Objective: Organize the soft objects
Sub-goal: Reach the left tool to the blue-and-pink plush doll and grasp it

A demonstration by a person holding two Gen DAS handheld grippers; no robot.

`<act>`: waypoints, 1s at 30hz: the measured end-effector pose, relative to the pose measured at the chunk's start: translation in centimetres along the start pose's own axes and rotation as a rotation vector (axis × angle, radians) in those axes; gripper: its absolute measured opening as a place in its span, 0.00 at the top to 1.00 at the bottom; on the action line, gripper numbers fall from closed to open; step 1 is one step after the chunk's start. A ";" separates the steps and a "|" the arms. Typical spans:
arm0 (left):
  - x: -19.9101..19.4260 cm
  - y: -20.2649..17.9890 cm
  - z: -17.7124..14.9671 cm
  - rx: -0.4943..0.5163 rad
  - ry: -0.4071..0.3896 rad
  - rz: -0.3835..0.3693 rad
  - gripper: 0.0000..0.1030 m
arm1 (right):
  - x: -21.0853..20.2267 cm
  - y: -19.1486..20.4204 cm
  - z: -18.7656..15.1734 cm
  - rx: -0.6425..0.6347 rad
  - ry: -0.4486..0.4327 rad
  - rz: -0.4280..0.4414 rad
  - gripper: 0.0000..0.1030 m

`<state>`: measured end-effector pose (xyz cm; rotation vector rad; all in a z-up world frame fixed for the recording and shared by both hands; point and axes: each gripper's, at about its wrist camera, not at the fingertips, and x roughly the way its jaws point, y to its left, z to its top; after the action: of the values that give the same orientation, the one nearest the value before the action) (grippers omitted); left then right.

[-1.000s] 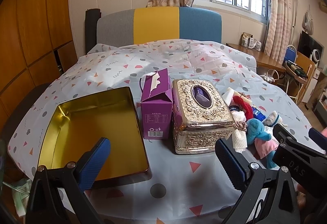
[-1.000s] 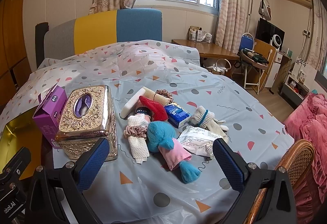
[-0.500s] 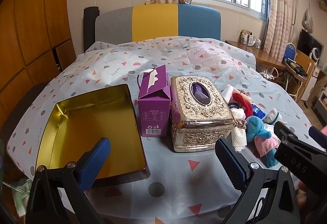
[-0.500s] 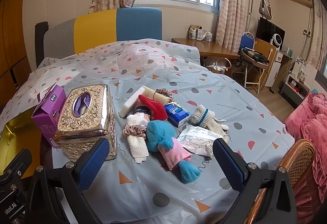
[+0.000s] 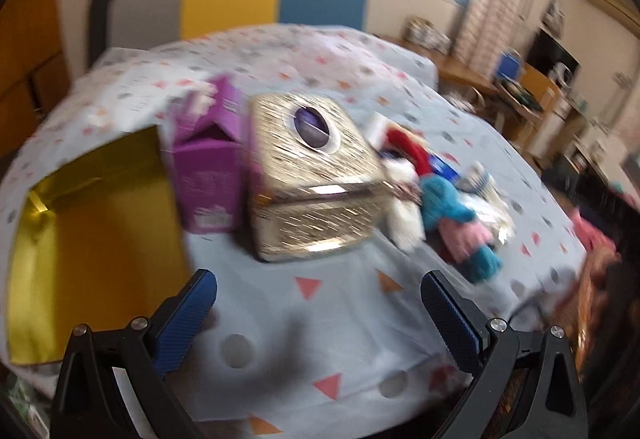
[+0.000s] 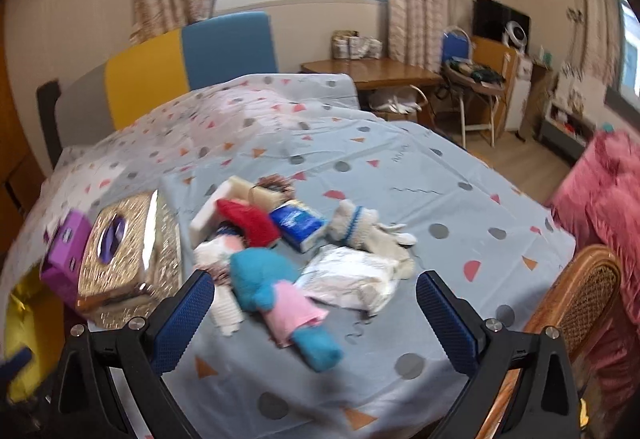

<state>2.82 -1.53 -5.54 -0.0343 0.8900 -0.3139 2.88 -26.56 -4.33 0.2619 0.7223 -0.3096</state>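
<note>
A heap of soft things lies on the patterned sheet: a blue and pink plush doll (image 6: pixel 276 299), a red knit piece (image 6: pixel 250 225), a white textured cloth (image 6: pixel 218 253), a blue tissue pack (image 6: pixel 296 223), a cream sock toy (image 6: pixel 360 227) and a white plastic pouch (image 6: pixel 352 279). The left wrist view, blurred, shows the doll (image 5: pixel 448 207) right of the ornate gold tissue box (image 5: pixel 312 179). My right gripper (image 6: pixel 316 313) hangs open just before the doll. My left gripper (image 5: pixel 318 317) is open over bare sheet, in front of the gold box. Neither holds anything.
An open gold tin tray (image 5: pixel 92 231) sits at the left, beside a purple carton (image 5: pixel 210 175). The gold box (image 6: pixel 128 259) stands left of the heap. A wicker chair (image 6: pixel 576 299) and pink bedding (image 6: pixel 604 207) flank the right edge; a wooden desk (image 6: pixel 384 73) is behind.
Both views have swung to the right and blurred with motion. The right gripper has come closer to the soft heap; the left gripper now faces more toward the gold box and doll.
</note>
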 end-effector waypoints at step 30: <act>18.0 -14.2 5.5 0.100 0.337 -0.238 0.68 | 3.0 -7.9 1.9 0.091 0.077 -0.019 0.00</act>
<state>13.93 -20.74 -13.45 0.0059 1.2064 -0.5980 3.35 -35.03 -6.00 0.3550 0.7883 -0.3524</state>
